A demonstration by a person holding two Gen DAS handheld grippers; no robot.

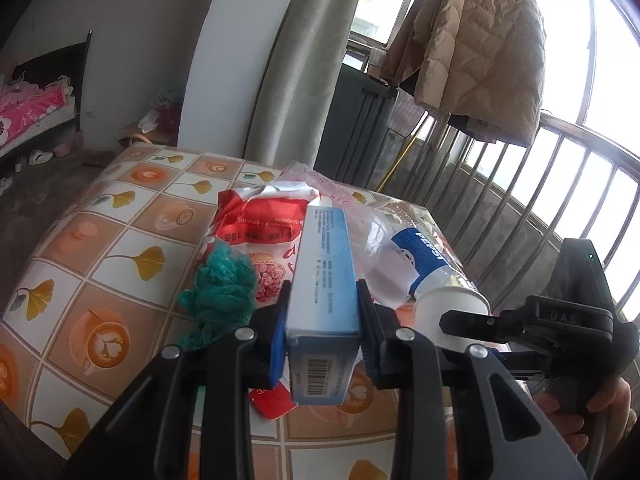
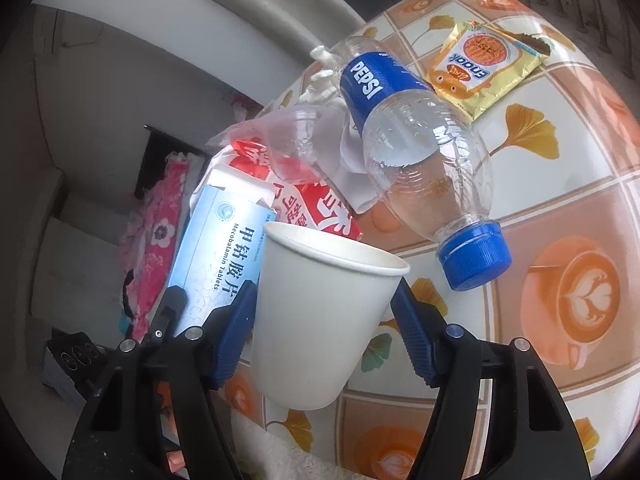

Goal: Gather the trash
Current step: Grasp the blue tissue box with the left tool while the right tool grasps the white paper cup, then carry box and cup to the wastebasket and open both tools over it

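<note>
My left gripper (image 1: pixel 322 320) is shut on a light blue medicine box (image 1: pixel 320 272), held off the patterned table (image 1: pixel 120 240); the same box (image 2: pixel 224 248) shows at the left of the right wrist view. A white paper cup (image 2: pixel 320 312) stands between the fingers of my right gripper (image 2: pixel 326 292), whose jaws are open, the pads close beside its wall. Behind the cup lie an empty Pepsi bottle (image 2: pixel 420 152) with a blue cap, a red and white bag (image 1: pixel 260 220), a teal net (image 1: pixel 224 284), a clear plastic cup (image 2: pixel 296 140) and a yellow snack packet (image 2: pixel 480 68).
A balcony railing (image 1: pixel 560 180) runs behind the table, with a beige coat (image 1: pixel 472 48) hanging above it. A grey curtain (image 1: pixel 304 80) and a white pillar stand at the back. A bed with pink bedding (image 1: pixel 32 112) is far left. A hand (image 1: pixel 600 400) holds the right gripper.
</note>
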